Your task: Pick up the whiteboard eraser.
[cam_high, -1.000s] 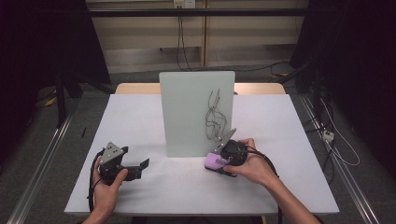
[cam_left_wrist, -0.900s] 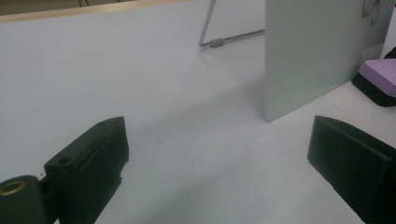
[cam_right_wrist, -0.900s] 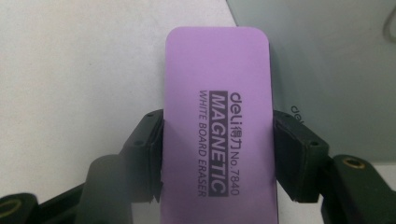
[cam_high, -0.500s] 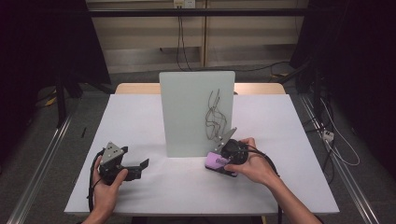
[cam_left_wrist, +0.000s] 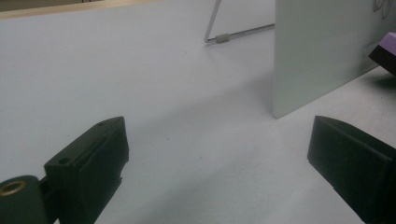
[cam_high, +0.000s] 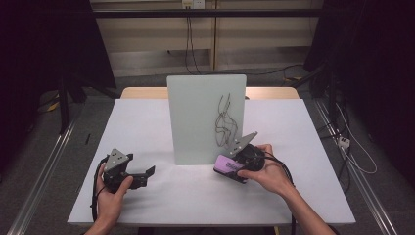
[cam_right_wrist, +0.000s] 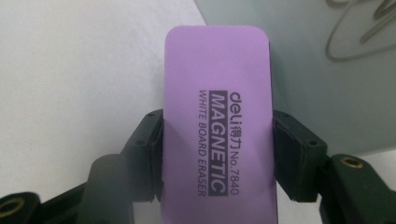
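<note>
So here's where I'm at. My right gripper [cam_high: 234, 167] has its jaws clamped on the long sides of the purple eraser [cam_right_wrist: 218, 126], the magnetic whiteboard kind, label side facing the camera in the right gripper view. The eraser sticks out past the pads, and its far end sits right at the bottom of the board [cam_high: 205, 117], low on the side with the scribble. From the high view I can't tell if it's actually touching the board or just short of it.

Compared with a second ago, not much is different. The right jaws squeezed in a tiny bit more on the eraser and then stayed put, and the hand [cam_high: 266, 174] nudged a hair closer to the board. The scribble [cam_high: 226, 121] looks the same as before, nothing wiped off.

My left gripper [cam_high: 128, 172] hasn't budged at all. It sits low over the table [cam_high: 147, 122] with its jaws wide apart and nothing between them, well off to the left of the board. In the left gripper view the board's near corner [cam_left_wrist: 280, 109] is just past the right-hand jaw, and a corner of the eraser peeks in at the far right.

Further out, behind the board, its wire stand [cam_left_wrist: 219, 28] rests on the table.
</note>
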{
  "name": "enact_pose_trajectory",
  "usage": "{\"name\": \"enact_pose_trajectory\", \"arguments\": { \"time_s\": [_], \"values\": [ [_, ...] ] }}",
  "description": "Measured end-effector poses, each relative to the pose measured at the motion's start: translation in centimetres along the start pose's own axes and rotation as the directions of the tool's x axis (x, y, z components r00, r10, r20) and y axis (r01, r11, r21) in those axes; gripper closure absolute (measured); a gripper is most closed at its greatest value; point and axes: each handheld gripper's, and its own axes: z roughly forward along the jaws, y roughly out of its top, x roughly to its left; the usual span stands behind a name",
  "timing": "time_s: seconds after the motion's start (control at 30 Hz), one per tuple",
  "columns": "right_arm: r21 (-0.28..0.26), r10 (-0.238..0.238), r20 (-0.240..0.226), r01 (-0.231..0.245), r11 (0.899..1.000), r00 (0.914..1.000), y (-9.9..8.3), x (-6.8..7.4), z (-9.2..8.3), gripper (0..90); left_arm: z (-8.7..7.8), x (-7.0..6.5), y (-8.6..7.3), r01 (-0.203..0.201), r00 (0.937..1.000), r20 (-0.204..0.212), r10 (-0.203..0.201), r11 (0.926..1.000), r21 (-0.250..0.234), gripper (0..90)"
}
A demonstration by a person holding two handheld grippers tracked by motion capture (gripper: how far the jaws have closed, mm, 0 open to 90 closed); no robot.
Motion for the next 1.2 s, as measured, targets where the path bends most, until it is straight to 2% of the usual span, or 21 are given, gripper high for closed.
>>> {"name": "enact_pose_trajectory", "arguments": {
  "time_s": [0.27,0.6,0.77,1.2],
  "values": [
    [-0.072,-0.006,0.021,0.007,0.997,0.9998,-0.2,0.3,-0.5,41.5,0.0,0.2,-0.2,0.005,1.0000,0.003,-0.005,1.0000,0.005,5.4],
    [-0.132,0.007,0.036,-0.002,0.991,0.9993,0.0,0.2,-1.1,41.5,0.3,0.7,-0.4,0.040,0.9991,0.012,-0.040,0.9991,0.012,5.4],
    [-0.150,0.001,0.051,0.007,0.989,0.9987,0.0,0.4,-1.3,41.6,0.2,0.7,-0.4,0.034,0.9994,0.009,-0.034,0.9994,0.009,5.4],
    [-0.231,0.018,0.095,0.004,0.973,0.9953,-0.3,0.5,-2.7,41.6,0.0,0.4,-0.3,0.032,0.9994,0.012,-0.032,0.9995,0.004,5.4]
  ]
}}
